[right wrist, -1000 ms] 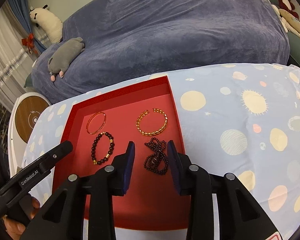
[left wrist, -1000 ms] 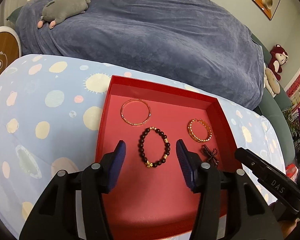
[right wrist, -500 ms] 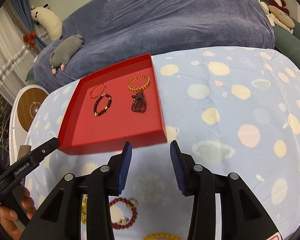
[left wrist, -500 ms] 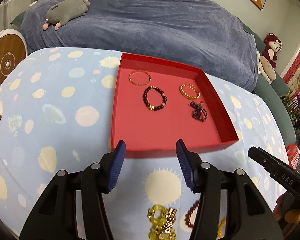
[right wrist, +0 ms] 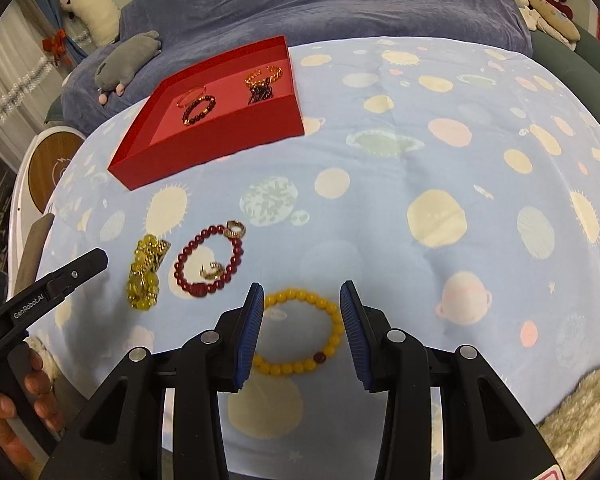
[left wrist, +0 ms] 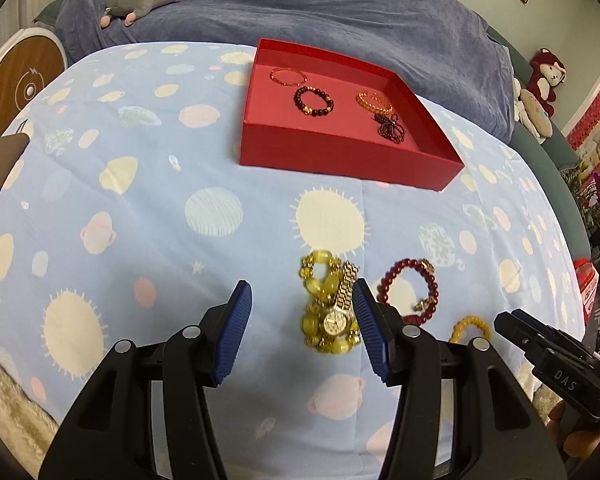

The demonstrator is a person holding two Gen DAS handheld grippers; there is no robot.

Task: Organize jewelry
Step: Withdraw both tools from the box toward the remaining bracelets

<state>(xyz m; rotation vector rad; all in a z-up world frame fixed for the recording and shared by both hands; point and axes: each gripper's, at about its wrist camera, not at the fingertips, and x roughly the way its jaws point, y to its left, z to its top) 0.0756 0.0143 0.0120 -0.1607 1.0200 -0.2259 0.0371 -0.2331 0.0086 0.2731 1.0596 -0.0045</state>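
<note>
With four pieces already in the red box [left wrist: 340, 160], both grippers hang half-open and empty: left gripper [left wrist: 302, 330] at the watch [left wrist: 337, 322], right gripper [right wrist: 301, 332] over the yellow bracelet [right wrist: 300, 332]. Pinch one bead strand, not the whole loop.

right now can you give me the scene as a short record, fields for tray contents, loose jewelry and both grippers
surface: blue planet-print cloth
tray: red tray, far side of cloth
in tray: thin gold bangle; dark bead bracelet; gold chain bracelet; dark bead string
loose on cloth: yellow bead bracelet; red bead bracelet; gold watch on a yellow stone piece
left gripper: open, empty, above watch pile
right gripper: open, empty, above yellow bead bracelet
</note>
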